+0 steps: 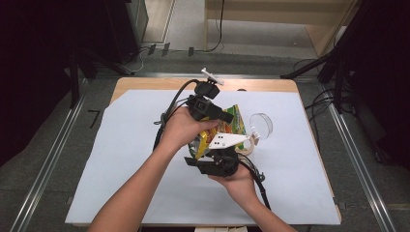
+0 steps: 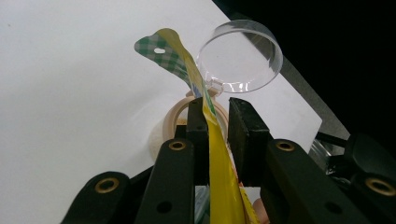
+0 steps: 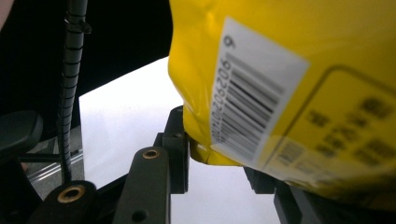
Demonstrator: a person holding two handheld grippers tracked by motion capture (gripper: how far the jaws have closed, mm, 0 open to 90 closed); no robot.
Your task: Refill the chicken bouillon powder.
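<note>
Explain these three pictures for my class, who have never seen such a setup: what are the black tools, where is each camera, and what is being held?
A person holds a black two-jaw gripper in each hand: the left gripper and the right gripper. One camera looks down from above; the other two ride on the grippers, looking along their jaws. Both grippers meet at a crinkly yellow snack bag. Its edge passes between the left jaws, with a gap on one side. On the white sheet lie a clear round plastic lid and a beige tape ring.
</note>
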